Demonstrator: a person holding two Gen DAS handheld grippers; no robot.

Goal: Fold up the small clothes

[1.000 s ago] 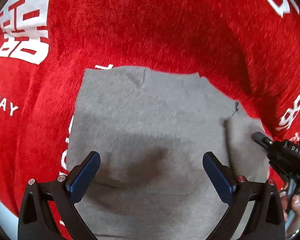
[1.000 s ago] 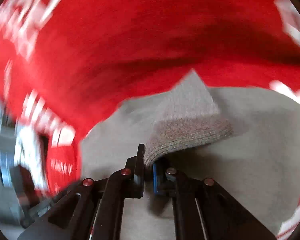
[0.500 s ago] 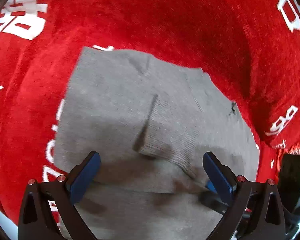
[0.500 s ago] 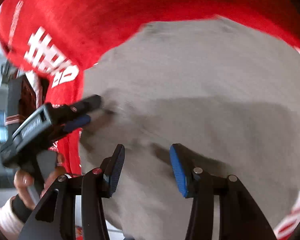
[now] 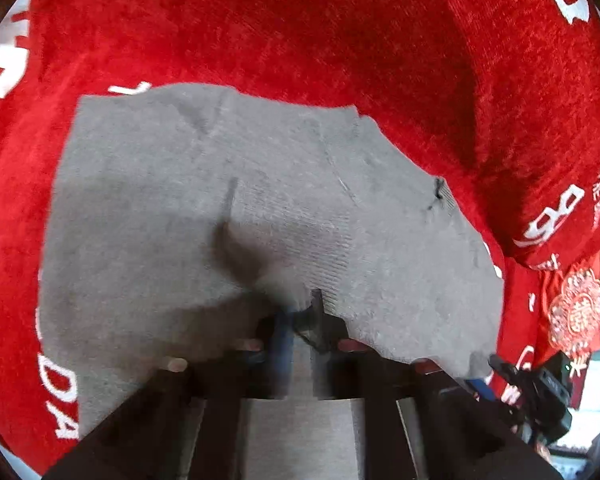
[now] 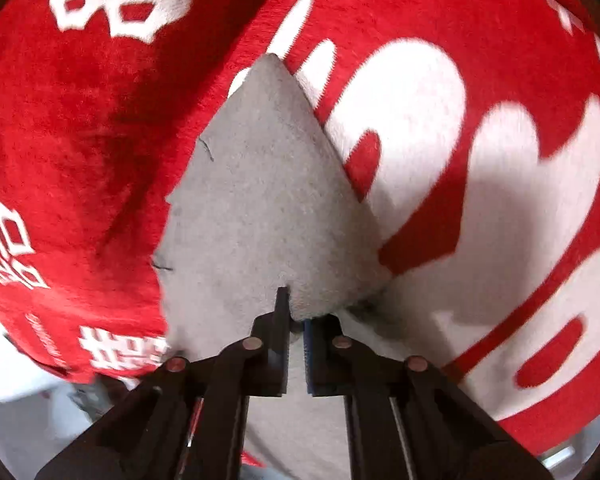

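Grey knitted small garment [image 5: 204,216] fills the centre of the left wrist view, lying on a red plush cloth with white lettering [image 5: 300,32]. Half a second ago the left gripper [image 5: 300,312] stood spread above it; now its jaws are pressed together on a raised ridge of the knit at lower centre. White letters "DA" read at lower left, a large "8" at right; the rest is cropped.

Right wrist view: the right gripper [image 6: 296,320], half open before, now pinches the garment's near edge [image 6: 260,200], lifting it into a peak. Judgement: both grips secured, fold can begin. Large white characters at upper left are not legible.
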